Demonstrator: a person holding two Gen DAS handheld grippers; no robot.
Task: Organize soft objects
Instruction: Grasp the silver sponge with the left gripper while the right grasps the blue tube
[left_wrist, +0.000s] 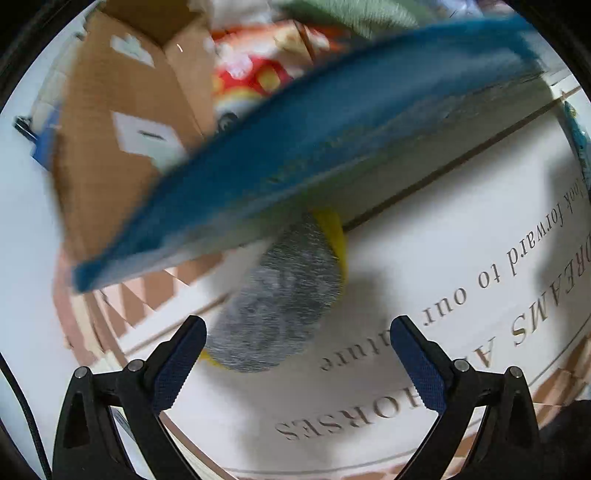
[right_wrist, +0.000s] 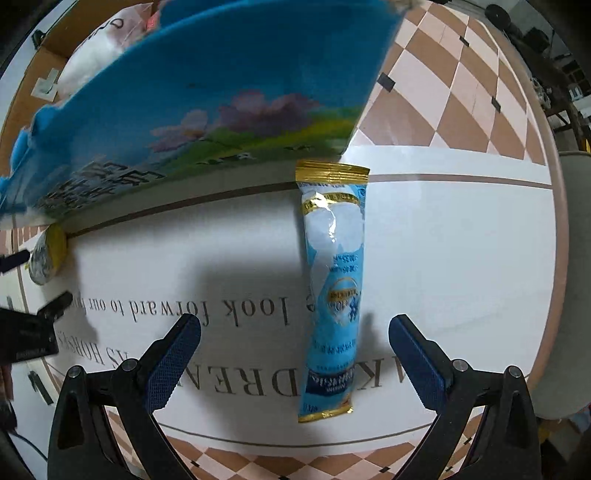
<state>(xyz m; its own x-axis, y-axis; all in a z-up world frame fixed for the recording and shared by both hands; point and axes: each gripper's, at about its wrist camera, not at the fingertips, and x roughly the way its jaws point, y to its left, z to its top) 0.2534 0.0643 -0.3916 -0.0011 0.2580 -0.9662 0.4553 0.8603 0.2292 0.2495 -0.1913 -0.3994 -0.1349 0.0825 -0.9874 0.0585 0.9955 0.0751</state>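
Sachet, the long pale-blue gold-ended foil one (right_wrist: 332, 291), lies at frame centre between the spread fingers of my right gripper (right_wrist: 294, 354), awaiting my closing grasp (I judge), while my left gripper (left_wrist: 298, 358), likewise released, faces the grey-and-yellow scrubbing sponge (left_wrist: 280, 302).

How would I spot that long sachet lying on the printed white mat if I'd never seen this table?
Start at the white mat with grey lettering on the checkered tabletop. Just right of the big blue picture bag, a slim stick sachet lies flat, between the right tool's open fingers. Unlike the grey-and-yellow sponge at the left, it is glossy light blue with gold ends.
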